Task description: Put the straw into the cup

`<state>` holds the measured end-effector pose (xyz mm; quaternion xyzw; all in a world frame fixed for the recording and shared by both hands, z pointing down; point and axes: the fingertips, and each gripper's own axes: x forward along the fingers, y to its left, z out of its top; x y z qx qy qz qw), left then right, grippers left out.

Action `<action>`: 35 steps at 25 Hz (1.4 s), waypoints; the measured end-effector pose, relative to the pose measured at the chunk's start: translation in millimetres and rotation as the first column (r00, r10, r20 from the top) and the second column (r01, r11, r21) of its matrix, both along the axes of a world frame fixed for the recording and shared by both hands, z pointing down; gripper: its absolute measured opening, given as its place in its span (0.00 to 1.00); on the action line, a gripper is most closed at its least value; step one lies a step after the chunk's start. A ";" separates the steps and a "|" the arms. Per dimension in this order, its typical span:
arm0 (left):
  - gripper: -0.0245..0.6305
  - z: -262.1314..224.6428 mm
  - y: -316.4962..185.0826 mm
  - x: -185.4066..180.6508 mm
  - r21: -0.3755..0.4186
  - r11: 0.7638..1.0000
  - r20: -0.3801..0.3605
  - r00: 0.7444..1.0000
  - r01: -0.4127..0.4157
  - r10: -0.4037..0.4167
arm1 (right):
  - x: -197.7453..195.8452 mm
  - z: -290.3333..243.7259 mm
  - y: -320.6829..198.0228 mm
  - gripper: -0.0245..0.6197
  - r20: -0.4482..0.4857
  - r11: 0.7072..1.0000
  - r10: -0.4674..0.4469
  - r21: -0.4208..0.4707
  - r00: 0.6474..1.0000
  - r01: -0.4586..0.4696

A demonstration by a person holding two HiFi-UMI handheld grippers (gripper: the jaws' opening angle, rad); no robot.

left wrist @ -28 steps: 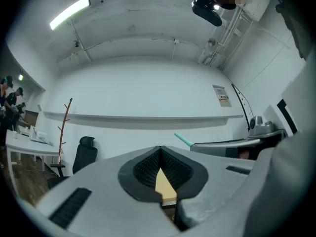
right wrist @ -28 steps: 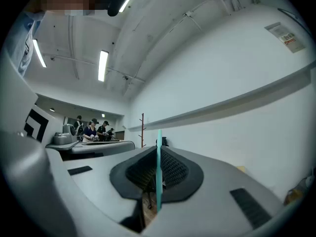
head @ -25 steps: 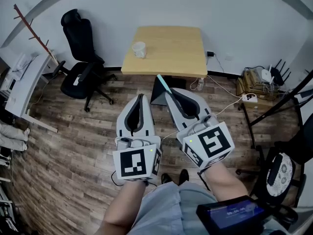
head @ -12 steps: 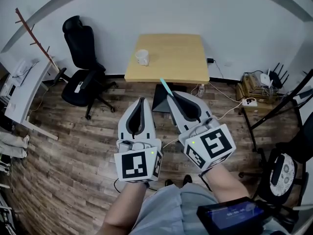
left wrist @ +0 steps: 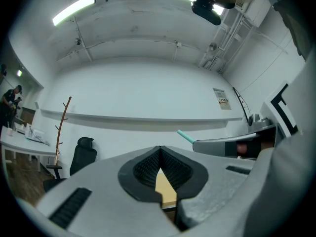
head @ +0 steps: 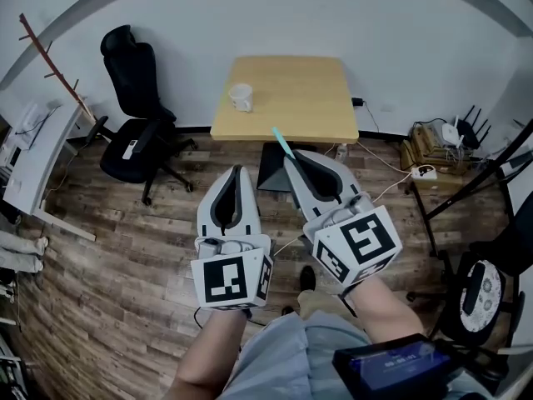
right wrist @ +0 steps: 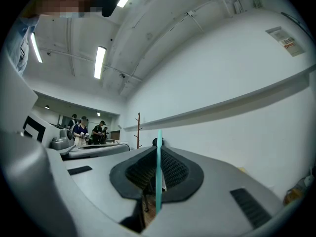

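Observation:
A white cup (head: 241, 97) stands near the left edge of the small wooden table (head: 308, 90) at the far wall. My right gripper (head: 293, 158) is shut on a light green straw (head: 281, 142) that sticks out past its tips toward the table's front edge; the straw (right wrist: 159, 167) runs upright between the jaws in the right gripper view. My left gripper (head: 234, 172) is shut with nothing in it, held over the wood floor short of the table. In the left gripper view the straw (left wrist: 185, 136) shows at the right.
A black office chair (head: 137, 123) stands left of the table. A grey desk (head: 33, 161) and a coat stand (head: 58, 69) are at the far left. Cables, a power strip (head: 425, 169) and a box lie on the floor at the right.
The view has shifted a little; the table and cup sit slightly lower and closer than a second ago. Both grippers keep their places, the straw still held.

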<state>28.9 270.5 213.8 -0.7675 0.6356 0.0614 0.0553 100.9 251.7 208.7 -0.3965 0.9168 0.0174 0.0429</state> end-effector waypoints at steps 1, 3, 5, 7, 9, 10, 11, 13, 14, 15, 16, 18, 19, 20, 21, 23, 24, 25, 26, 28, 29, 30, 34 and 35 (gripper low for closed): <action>0.04 4.0 -6.1 -1.9 -0.008 1.000 -0.001 1.000 0.003 -0.003 | -0.9 3.8 -6.3 0.07 0.000 1.000 -0.001 -0.006 1.000 0.001; 0.04 12.7 -21.7 -5.4 -0.023 1.000 0.001 1.000 0.009 -0.009 | -3.0 13.0 -22.5 0.07 -0.002 1.000 -0.003 -0.019 1.000 0.003; 0.04 24.0 -41.1 -7.4 -0.044 0.999 0.006 1.000 0.016 -0.016 | -4.9 25.2 -42.8 0.07 -0.006 0.999 -0.007 -0.036 1.000 0.006; 0.04 37.9 -63.0 -8.6 -0.072 0.997 0.013 1.000 0.024 -0.023 | -6.8 40.3 -66.1 0.07 -0.009 0.998 -0.013 -0.060 1.000 0.013; 0.04 51.2 -87.7 -10.2 -0.099 0.995 0.019 0.999 0.032 -0.030 | -9.1 55.5 -92.1 0.07 -0.011 0.996 -0.025 -0.088 1.000 0.024; 0.04 56.7 -101.4 -10.4 -0.110 0.993 0.020 0.999 0.034 -0.032 | -9.9 61.8 -106.1 0.07 -0.011 0.994 -0.032 -0.102 0.999 0.031; 0.04 61.3 -115.9 -9.8 -0.118 0.992 0.019 0.999 0.036 -0.034 | -10.1 67.0 -120.7 0.07 -0.011 0.993 -0.039 -0.114 0.999 0.037; 0.04 67.3 -146.4 -6.6 -0.129 0.991 0.017 0.999 0.036 -0.035 | -10.3 73.8 -151.6 0.07 -0.007 0.990 -0.053 -0.132 0.999 0.052; 0.04 68.5 -161.5 -5.0 -0.133 0.990 0.018 0.999 0.037 -0.035 | -10.9 75.3 -167.1 0.07 -0.002 0.989 -0.061 -0.137 0.998 0.060; 0.04 68.4 -176.1 -3.9 -0.136 0.990 0.023 0.999 0.040 -0.037 | -11.9 75.4 -181.9 0.07 0.003 0.988 -0.068 -0.139 0.998 0.068; 0.04 67.3 -189.9 -3.6 -0.138 0.990 0.029 0.999 0.043 -0.040 | -13.3 74.6 -195.6 0.07 0.009 0.987 -0.075 -0.140 0.997 0.075; 0.04 63.3 -214.0 -5.2 -0.138 0.989 0.037 0.998 0.052 -0.047 | -16.3 71.6 -218.8 0.07 0.016 0.987 -0.084 -0.138 0.996 0.086; 0.04 60.4 -224.0 -6.0 -0.137 0.989 0.041 0.998 0.055 -0.050 | -17.4 69.5 -228.9 0.07 0.018 0.987 -0.088 -0.135 0.996 0.089; 0.04 56.8 -232.7 -6.3 -0.132 0.990 0.046 0.998 0.059 -0.053 | -18.0 66.8 -238.5 0.07 0.019 0.987 -0.090 -0.131 0.996 0.092; 0.04 52.7 -240.4 -6.3 -0.126 0.990 0.050 0.997 0.061 -0.055 | -18.2 63.2 -247.7 0.07 0.022 0.988 -0.092 -0.124 0.996 0.094; 0.04 43.8 -253.3 -7.8 -0.114 0.991 0.059 0.996 0.067 -0.060 | -20.1 53.5 -263.3 0.07 0.029 0.990 -0.097 -0.105 0.995 0.099; 0.04 39.7 -259.1 -9.8 -0.109 0.991 0.061 0.996 0.072 -0.065 | -22.1 47.8 -269.7 0.07 0.033 0.990 -0.101 -0.093 0.994 0.104; 0.04 36.0 -264.6 -12.4 -0.105 0.991 0.062 0.996 0.078 -0.072 | -24.5 42.1 -275.3 0.07 0.036 0.991 -0.107 -0.082 0.994 0.110; 0.04 32.6 -269.8 -14.9 -0.099 0.991 0.062 0.995 0.084 -0.078 | -26.9 36.7 -280.4 0.07 0.038 0.991 -0.113 -0.071 0.993 0.115; 0.04 27.4 -279.0 -19.8 -0.088 0.992 0.065 0.994 0.092 -0.086 | -31.3 28.3 -290.3 0.07 0.042 0.991 -0.121 -0.052 0.992 0.123; 0.04 26.0 -283.2 -22.8 -0.083 0.992 0.066 0.994 0.094 -0.089 | -33.6 25.7 -295.4 0.07 0.044 0.991 -0.121 -0.046 0.992 0.123; 0.04 25.2 -287.5 -26.5 -0.079 0.992 0.064 0.994 0.097 -0.092 | -36.2 24.2 -300.9 0.07 0.046 0.992 -0.120 -0.042 0.992 0.122; 0.04 33.1 -305.2 -47.1 -0.085 0.991 0.047 0.994 0.101 -0.098 | -53.1 31.6 -321.1 0.07 0.031 0.991 -0.117 -0.057 0.993 0.119; 0.04 38.1 -310.5 -52.1 -0.093 0.991 0.040 0.994 0.101 -0.097 | -58.0 36.8 -325.2 0.07 0.024 0.991 -0.117 -0.066 0.993 0.118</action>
